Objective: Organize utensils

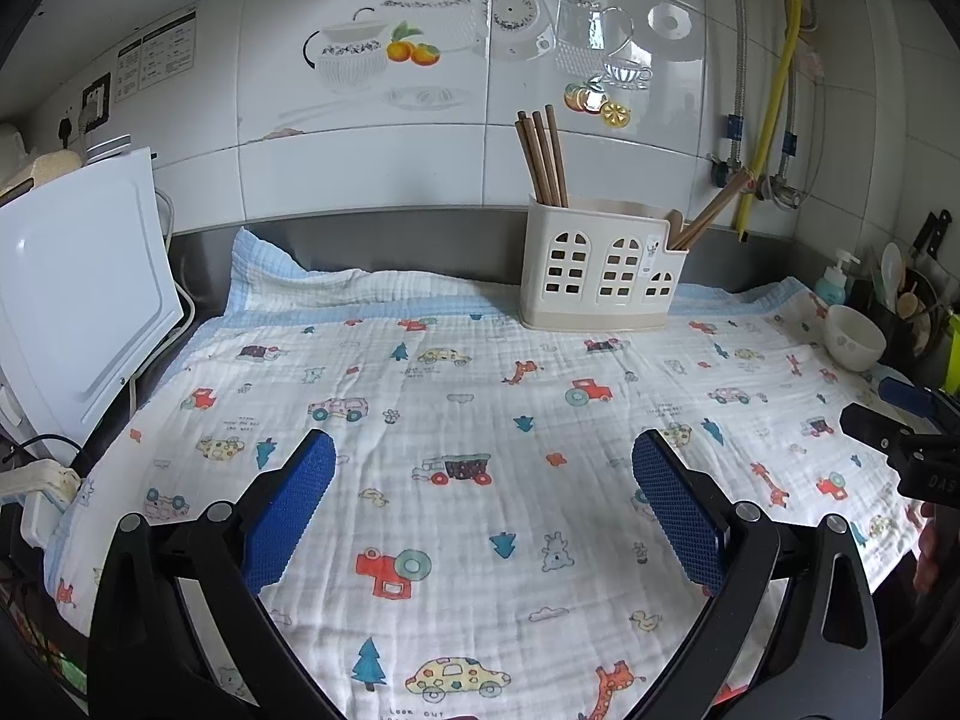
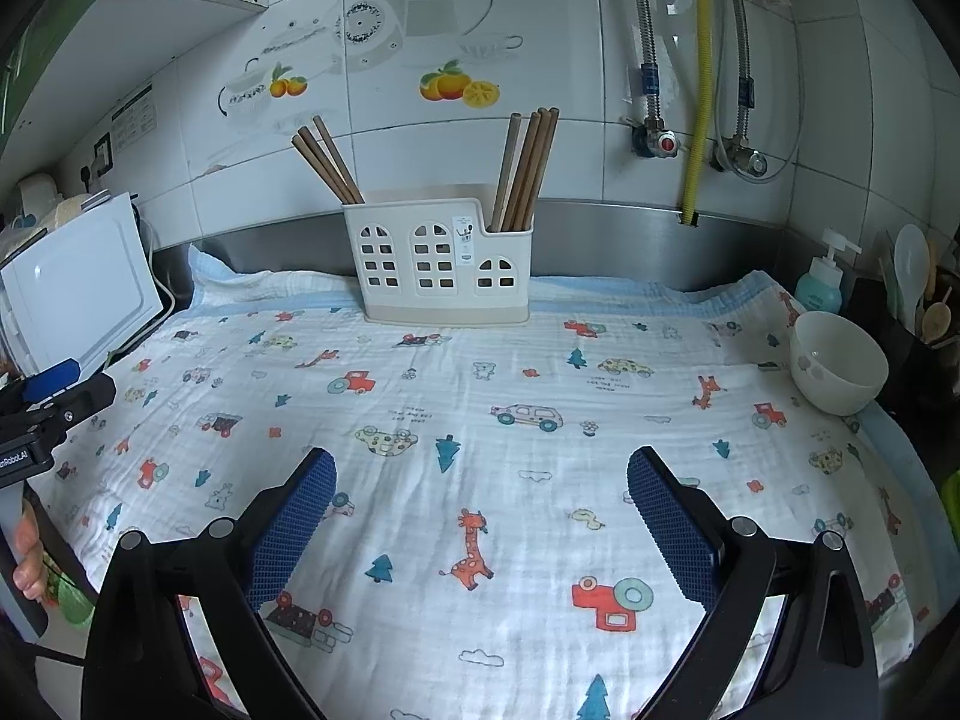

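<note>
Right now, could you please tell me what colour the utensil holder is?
The holder is cream-white with arched window cut-outs, clearest in the right wrist view.

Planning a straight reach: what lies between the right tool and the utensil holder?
Only the printed cloth; the right wrist view shows nothing standing between the right tool and the utensil holder.

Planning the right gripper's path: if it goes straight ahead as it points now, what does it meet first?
Probably the printed cloth; if it clears that, the utensil holder slightly left. Depth is unclear.

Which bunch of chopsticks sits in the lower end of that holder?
The right-hand bunch; the holder's wall steps down there, while the left bunch stands in the taller end.
</note>
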The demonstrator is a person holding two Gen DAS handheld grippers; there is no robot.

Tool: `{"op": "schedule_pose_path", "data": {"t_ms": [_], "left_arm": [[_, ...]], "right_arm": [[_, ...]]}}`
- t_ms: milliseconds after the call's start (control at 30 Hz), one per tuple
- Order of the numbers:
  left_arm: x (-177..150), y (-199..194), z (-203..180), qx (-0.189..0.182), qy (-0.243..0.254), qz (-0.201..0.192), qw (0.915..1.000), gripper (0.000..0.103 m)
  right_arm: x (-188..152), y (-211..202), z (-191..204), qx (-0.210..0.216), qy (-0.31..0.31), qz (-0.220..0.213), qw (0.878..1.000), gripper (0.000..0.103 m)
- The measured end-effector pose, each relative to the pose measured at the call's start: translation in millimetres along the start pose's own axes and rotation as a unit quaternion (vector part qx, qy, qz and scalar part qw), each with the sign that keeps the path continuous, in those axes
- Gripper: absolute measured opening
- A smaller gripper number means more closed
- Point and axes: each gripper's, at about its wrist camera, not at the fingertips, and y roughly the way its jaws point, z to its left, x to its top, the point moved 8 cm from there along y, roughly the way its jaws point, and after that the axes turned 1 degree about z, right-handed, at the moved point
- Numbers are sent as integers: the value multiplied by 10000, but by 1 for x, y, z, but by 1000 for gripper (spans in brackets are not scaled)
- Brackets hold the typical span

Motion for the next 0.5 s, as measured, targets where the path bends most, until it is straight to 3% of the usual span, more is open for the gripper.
{"op": "schedule_pose_path", "data": {"t_ms": [500], "left_arm": [[-1, 1, 0, -8, -4, 6, 10000, 98]], "right_arm": [[2, -1, 0, -56, -43, -46, 10000, 95]]}}
